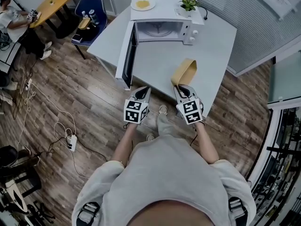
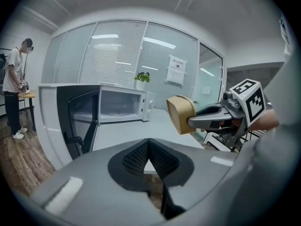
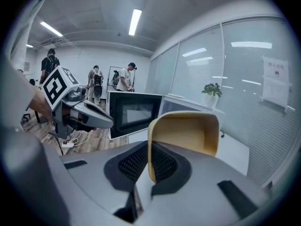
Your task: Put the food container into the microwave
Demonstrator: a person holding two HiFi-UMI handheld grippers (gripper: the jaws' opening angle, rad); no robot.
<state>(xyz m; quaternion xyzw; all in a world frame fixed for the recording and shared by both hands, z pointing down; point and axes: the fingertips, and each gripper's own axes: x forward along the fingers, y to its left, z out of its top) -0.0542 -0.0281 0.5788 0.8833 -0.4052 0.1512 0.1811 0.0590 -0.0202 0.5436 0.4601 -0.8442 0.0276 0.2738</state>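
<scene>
A white microwave (image 1: 162, 29) stands at the far side of the white table (image 1: 216, 46), its door (image 1: 128, 55) swung wide open towards me. My right gripper (image 1: 181, 85) is shut on the wall of a tan food container (image 1: 184, 72), which hangs tipped on its side over the table's near edge. The right gripper view shows the container (image 3: 188, 131) looking empty, its rim pinched between the pads (image 3: 157, 161). My left gripper (image 1: 143, 91) is level with the right one, just left of it near the door's end, shut with nothing in it (image 2: 149, 147).
A plate of food (image 1: 143, 4) and a potted plant (image 1: 188, 3) sit on top of the microwave. A blue chair (image 1: 89, 13), a round yellow table (image 1: 54, 3) and a person (image 1: 9, 18) are at far left. Cables (image 1: 70, 140) lie on the wooden floor.
</scene>
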